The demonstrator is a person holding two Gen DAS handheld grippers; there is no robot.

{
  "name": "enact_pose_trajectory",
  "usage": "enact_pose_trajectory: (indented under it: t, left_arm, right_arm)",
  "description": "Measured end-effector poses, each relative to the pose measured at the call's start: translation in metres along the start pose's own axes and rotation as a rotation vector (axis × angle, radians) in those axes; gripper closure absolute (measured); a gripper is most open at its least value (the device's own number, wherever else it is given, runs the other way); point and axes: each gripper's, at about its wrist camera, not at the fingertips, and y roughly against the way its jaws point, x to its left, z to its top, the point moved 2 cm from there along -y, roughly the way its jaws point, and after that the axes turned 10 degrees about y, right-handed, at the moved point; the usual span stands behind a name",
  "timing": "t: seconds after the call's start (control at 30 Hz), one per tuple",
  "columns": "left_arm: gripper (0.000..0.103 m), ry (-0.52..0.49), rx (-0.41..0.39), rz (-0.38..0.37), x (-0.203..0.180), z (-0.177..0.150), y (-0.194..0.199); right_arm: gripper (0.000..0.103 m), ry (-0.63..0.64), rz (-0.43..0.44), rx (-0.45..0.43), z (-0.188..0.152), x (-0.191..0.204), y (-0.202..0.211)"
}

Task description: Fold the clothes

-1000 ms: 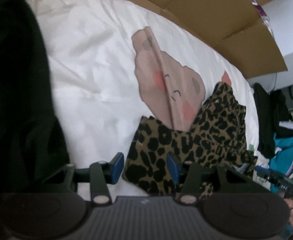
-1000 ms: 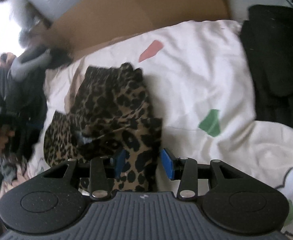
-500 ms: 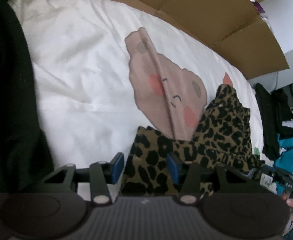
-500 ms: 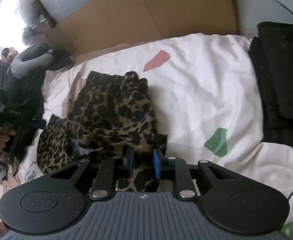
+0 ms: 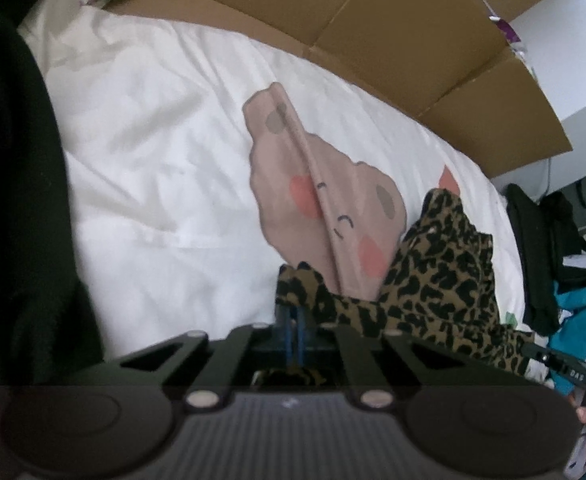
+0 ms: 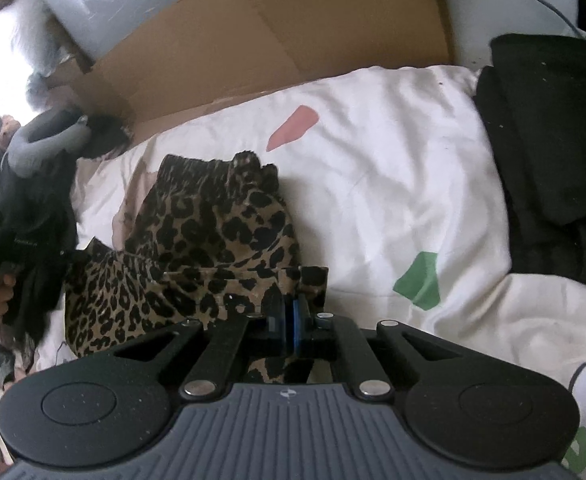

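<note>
A leopard-print garment [image 5: 441,280] lies crumpled on a white bed cover [image 5: 165,168] printed with a pink bear. My left gripper [image 5: 294,330] is shut on the garment's near left corner, its blue pads pinching the fabric. In the right wrist view the same garment [image 6: 213,236] spreads to the left of my right gripper [image 6: 291,318], which is shut on its near right corner. The fabric hangs between the two grips. The right gripper's body [image 5: 565,368] shows at the left wrist view's right edge.
Brown cardboard [image 5: 373,40] stands along the bed's far side. Black clothing [image 5: 9,200] is piled at the left, and a black stack [image 6: 549,152] at the right. A teal garment [image 5: 581,320] and dark clothes lie beyond the bed.
Both grippers were open around the garment's corners one second ago. The right closed first, then the left, and both now pinch the leopard fabric.
</note>
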Motion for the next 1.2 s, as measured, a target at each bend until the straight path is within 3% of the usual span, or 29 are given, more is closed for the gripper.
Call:
enact_pose_trajectory:
  t: [0.27, 0.4, 0.6, 0.67, 0.8, 1.2]
  left_arm:
    - [0.098, -0.015, 0.013, 0.031, 0.002, -0.002, -0.008]
    - [0.080, -0.050, 0.026, 0.057, -0.002, -0.003, -0.012]
    - [0.071, -0.097, 0.040, 0.072, -0.009, -0.005, -0.019]
    - [0.068, -0.119, 0.041, 0.080, -0.012, -0.006, -0.020]
    - [0.064, -0.155, 0.038, 0.096, -0.016, -0.008, -0.022]
    - [0.057, -0.189, 0.039, 0.127, -0.020, -0.004, -0.037]
  right_arm:
    - [0.102, -0.017, -0.029, -0.016, 0.002, 0.000, -0.003]
    - [0.101, -0.009, -0.053, 0.011, 0.000, -0.001, -0.016]
    - [0.097, 0.033, -0.071, 0.009, 0.000, 0.004, -0.022]
    - [0.093, 0.040, -0.076, 0.018, 0.000, 0.003, -0.025]
    - [0.063, 0.029, -0.080, 0.036, -0.002, -0.002, -0.029]
    - [0.064, 0.001, 0.002, 0.065, -0.004, -0.010, -0.050]
